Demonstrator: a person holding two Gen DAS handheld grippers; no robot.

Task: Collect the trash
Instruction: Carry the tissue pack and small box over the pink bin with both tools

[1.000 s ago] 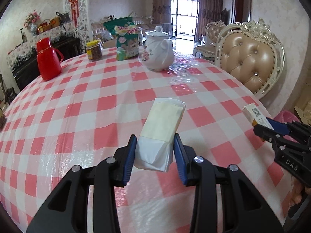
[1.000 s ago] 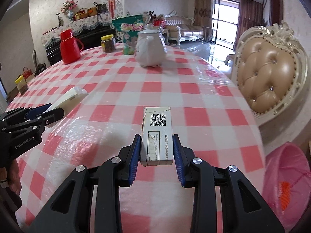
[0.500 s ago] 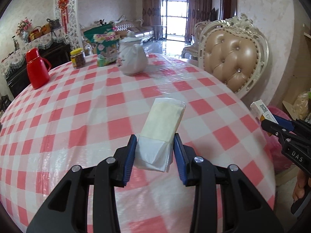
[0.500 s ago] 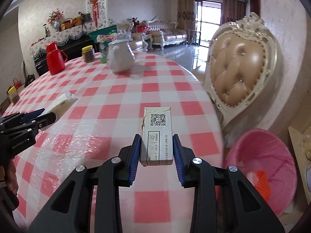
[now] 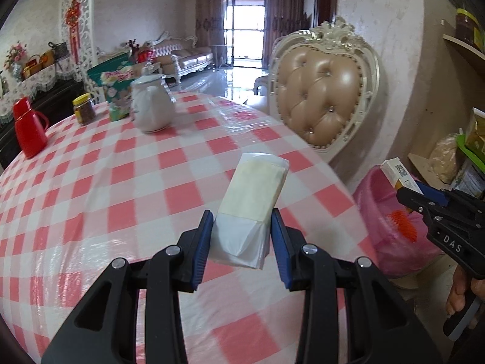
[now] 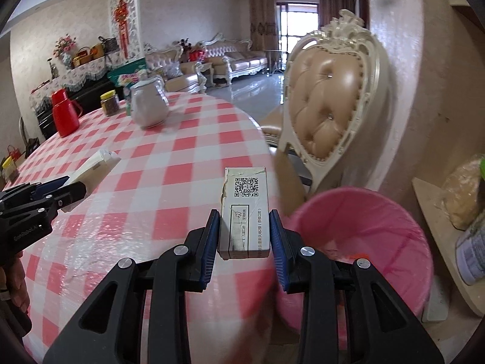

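My left gripper (image 5: 241, 236) is shut on a white tissue pack (image 5: 253, 194) and holds it above the checked table's right part. My right gripper (image 6: 244, 236) is shut on a small white carton (image 6: 245, 209) with a QR code, above the table's right edge beside the pink bin (image 6: 363, 242). In the left wrist view the right gripper (image 5: 406, 191), its carton (image 5: 397, 173) and the pink bin (image 5: 382, 218) show at the right. In the right wrist view the left gripper (image 6: 71, 188) and tissue pack (image 6: 94, 163) show at the left.
The round table (image 5: 106, 182) carries a white teapot (image 5: 153, 109), a green bag (image 5: 116, 91), a jar (image 5: 85, 110) and a red flask (image 5: 30, 130) at its far side. A tufted chair (image 6: 330, 103) stands behind the bin. A shelf (image 6: 442, 221) with packages is at the right.
Both grippers have moved right toward the table edge with their items held. The pink bin has come into view, now close under and right of the right gripper.
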